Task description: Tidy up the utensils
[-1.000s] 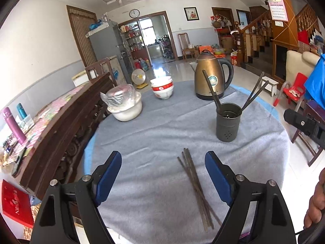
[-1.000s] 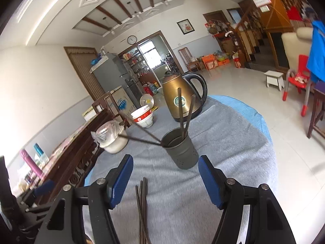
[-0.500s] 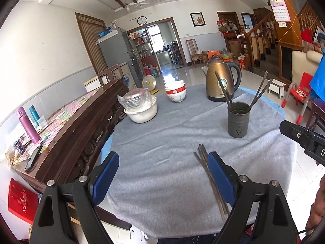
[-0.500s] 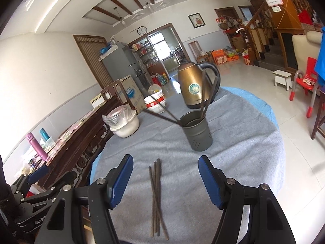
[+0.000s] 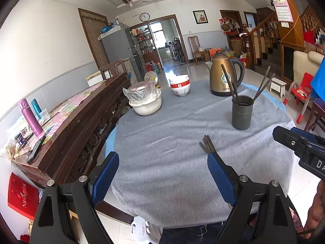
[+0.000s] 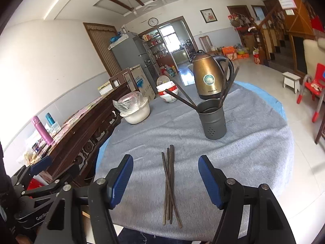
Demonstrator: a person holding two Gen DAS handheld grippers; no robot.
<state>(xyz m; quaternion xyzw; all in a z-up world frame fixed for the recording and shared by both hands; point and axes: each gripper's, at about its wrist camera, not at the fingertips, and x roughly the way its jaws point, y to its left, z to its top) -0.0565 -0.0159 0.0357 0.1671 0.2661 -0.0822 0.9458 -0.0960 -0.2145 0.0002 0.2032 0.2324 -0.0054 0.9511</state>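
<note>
Chopsticks (image 6: 170, 185) are seen lying loose in a small bundle on the grey tablecloth (image 6: 243, 162), nearer the table's front edge than the dark utensil holder (image 6: 212, 122), which stands upright beyond them. More chopsticks are already stood in the holder, leaning out to both sides. Behind the holder a bronze kettle (image 6: 207, 77) is placed, and to the holder's left two stacked red-and-white bowls (image 6: 168, 93) and a white pot covered with plastic film (image 6: 135, 109) are found.

The right gripper (image 6: 165, 174) is held above the loose bundle with its blue pads spread apart — nothing is clamped, and the sticks lie between and below them. The left gripper (image 5: 162, 174) is likewise held wide apart and empty, over bare cloth left of the bundle; in its own view the near part of the bundle is hidden behind its right pad, so contact there cannot be judged — probably none.
</note>
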